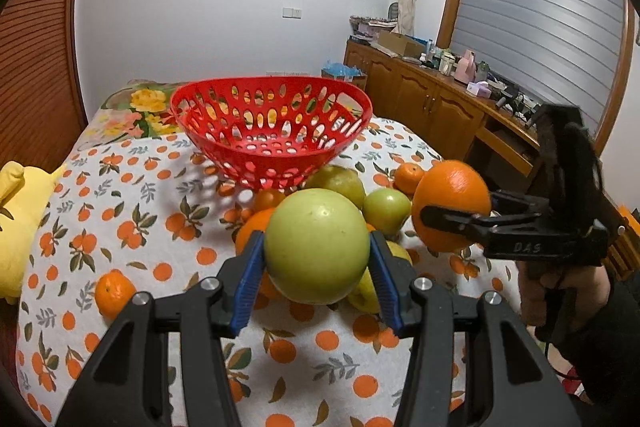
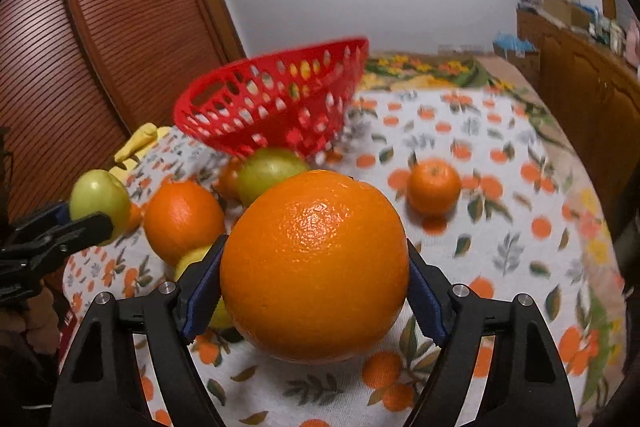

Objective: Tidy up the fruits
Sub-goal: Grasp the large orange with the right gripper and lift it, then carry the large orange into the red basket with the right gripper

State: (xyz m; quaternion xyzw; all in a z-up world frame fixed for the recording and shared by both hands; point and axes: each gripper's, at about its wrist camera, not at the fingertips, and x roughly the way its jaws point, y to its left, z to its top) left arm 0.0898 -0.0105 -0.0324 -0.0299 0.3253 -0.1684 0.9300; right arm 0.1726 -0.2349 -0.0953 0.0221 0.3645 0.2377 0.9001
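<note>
**Both grippers loaded, basket waiting empty**

The left gripper (image 1: 316, 259) was clamped on a green apple (image 1: 316, 247), its blue pads pressed against the fruit's widest part on either side. The right gripper (image 2: 314, 275) was clamped on a large orange (image 2: 314, 267) in the same way, across the middle. Both fruits hung clear of the printed cloth (image 1: 132, 195), near the loose pile of fruit (image 1: 352, 195) in the centre.

The apple looked smooth, waxy and hard, so it seemed likely to slip if held off-centre; a grip across its broadest part suited it. The orange had a dimpled, glossy peel that probably gave the pads better purchase, though it appeared heavier and slightly yielding, and too hard a squeeze could bruise it.

The red basket (image 1: 272, 131) stood on the far side of the pile, a stiff perforated plastic bowl with a wide oval rim and no fruit visible inside. A small mandarin (image 1: 114, 293) lay apart at near left, another (image 2: 434, 185) off to the right.
</note>
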